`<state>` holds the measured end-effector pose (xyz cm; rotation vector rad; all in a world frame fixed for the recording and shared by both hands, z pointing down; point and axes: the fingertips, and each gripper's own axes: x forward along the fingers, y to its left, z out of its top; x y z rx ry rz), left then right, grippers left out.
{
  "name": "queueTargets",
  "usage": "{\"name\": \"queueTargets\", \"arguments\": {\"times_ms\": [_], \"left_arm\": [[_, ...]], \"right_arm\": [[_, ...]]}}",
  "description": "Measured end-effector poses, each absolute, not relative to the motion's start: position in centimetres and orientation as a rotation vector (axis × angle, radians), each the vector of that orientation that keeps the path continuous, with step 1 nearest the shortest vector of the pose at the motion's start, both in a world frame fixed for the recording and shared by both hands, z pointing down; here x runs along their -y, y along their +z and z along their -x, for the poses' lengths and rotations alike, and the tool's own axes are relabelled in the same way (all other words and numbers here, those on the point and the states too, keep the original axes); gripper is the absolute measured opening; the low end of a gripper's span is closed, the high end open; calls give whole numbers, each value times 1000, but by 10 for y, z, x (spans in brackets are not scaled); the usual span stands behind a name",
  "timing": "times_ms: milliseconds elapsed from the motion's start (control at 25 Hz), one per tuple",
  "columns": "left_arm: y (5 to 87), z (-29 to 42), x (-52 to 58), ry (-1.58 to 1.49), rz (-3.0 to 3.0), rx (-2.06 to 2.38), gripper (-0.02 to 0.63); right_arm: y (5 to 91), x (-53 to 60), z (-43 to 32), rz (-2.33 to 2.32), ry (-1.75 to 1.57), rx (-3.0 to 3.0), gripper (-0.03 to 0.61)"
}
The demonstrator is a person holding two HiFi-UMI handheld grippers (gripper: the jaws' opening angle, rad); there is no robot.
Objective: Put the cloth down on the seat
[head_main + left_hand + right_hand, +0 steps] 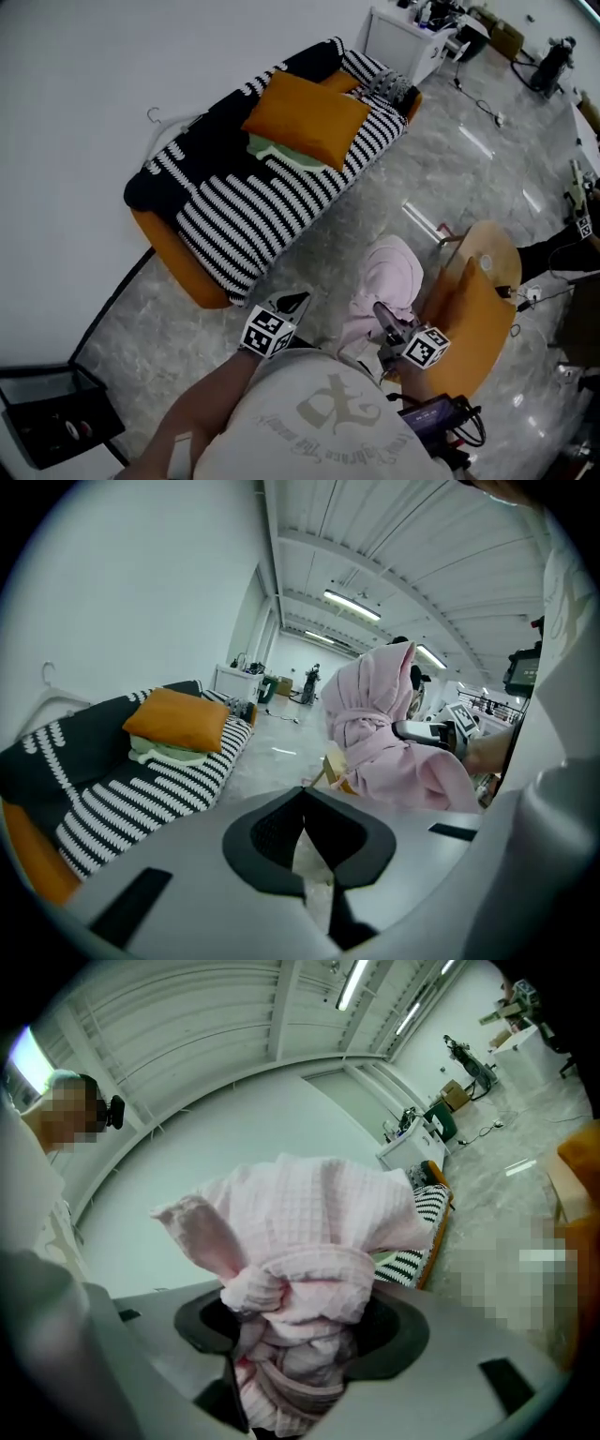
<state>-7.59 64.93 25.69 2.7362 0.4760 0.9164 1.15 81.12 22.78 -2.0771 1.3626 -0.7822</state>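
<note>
A bunched pink waffle cloth [395, 275] hangs above the floor beside an orange wooden chair [474, 314]. My right gripper [386, 323] is shut on its lower part. In the right gripper view the cloth [314, 1222] fills the space between the jaws and rises above my right gripper [298, 1330]. To the left of the cloth, my left gripper [292, 303] is held low with its jaws together and nothing in them. The left gripper view shows my left gripper [303, 794] shut, and the cloth [375, 728] off to its right in the other gripper.
A sofa under a black-and-white striped cover [253, 202] stands along the wall, with an orange cushion [309, 117] lying on a light green cloth [281, 150]. A white cabinet [403, 37] is at the far end. A black box [56, 417] sits at the lower left.
</note>
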Motion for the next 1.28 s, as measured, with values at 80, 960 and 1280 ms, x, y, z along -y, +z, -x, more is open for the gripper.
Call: {"name": "queueTargets", "arguments": {"times_ms": [80,960,1280], "left_arm": [[260,69,-629,910,-2730,-449,12],[253,30,-429,797,-2748,-327,12],[260,47,-381,769,-2726,-167,12]], "right_arm": [[228,-791,-19,2081,-793,-1395,304],[209,-586,-80,2087,-776,-1507,305],[215,-528,-81,2045,-824,-1582,305]]}}
